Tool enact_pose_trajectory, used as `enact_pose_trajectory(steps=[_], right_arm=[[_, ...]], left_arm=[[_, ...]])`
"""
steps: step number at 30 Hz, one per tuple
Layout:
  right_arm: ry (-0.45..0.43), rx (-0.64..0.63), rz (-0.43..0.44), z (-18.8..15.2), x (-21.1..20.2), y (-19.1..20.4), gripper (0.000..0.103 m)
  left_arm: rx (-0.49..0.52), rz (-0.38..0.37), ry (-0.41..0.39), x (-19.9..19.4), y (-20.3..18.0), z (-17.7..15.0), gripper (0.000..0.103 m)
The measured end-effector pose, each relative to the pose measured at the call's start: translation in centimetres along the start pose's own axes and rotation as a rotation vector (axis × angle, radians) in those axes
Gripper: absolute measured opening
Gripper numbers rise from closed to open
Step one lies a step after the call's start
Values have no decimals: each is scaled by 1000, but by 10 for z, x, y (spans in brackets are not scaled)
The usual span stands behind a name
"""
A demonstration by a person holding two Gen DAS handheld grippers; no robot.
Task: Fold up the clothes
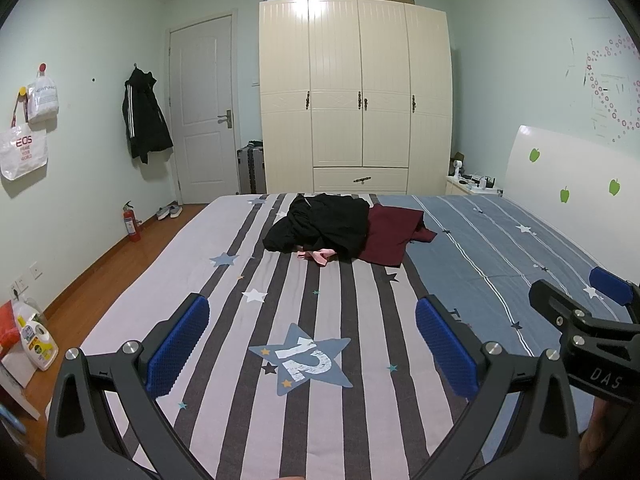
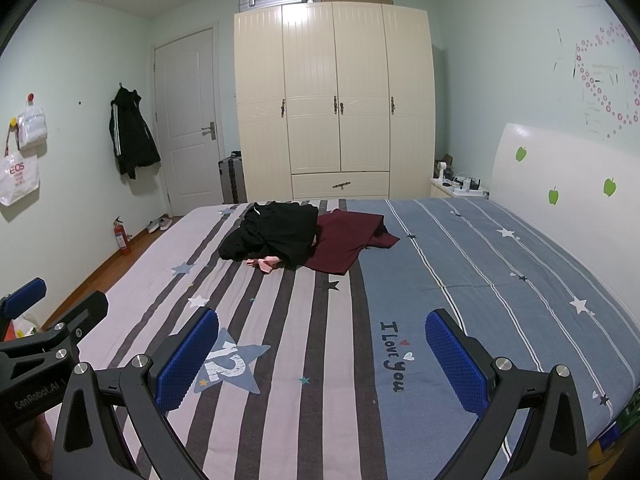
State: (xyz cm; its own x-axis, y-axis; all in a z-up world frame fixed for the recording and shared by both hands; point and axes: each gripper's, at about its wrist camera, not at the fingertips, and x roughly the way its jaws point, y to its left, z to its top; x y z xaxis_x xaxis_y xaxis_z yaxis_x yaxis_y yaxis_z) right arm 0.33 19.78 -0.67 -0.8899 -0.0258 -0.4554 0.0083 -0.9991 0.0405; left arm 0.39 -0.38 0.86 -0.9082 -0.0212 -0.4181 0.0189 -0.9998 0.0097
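Nothing is folded yet: the clothes pile (image 1: 320, 226), black over maroon with what may be a pink piece beneath, lies far across the bed (image 1: 240, 420). The left hand-held gripper (image 1: 312, 350) and right hand-held gripper (image 2: 322, 360) hover spread and empty, so next comes a reach forward to pull one garment free.

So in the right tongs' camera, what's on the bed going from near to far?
Number star → small white star → pink cloth → black clothes, with the dark red garment beside them → wardrobe.
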Motion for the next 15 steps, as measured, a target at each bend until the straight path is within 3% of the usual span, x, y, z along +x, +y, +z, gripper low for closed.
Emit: enact_pose_trajectory(steps=[15], right_arm=[[-5,-1,-1,-5,-2,4,103]], left_arm=[[-2,0,0,2,-2,-2,102]])
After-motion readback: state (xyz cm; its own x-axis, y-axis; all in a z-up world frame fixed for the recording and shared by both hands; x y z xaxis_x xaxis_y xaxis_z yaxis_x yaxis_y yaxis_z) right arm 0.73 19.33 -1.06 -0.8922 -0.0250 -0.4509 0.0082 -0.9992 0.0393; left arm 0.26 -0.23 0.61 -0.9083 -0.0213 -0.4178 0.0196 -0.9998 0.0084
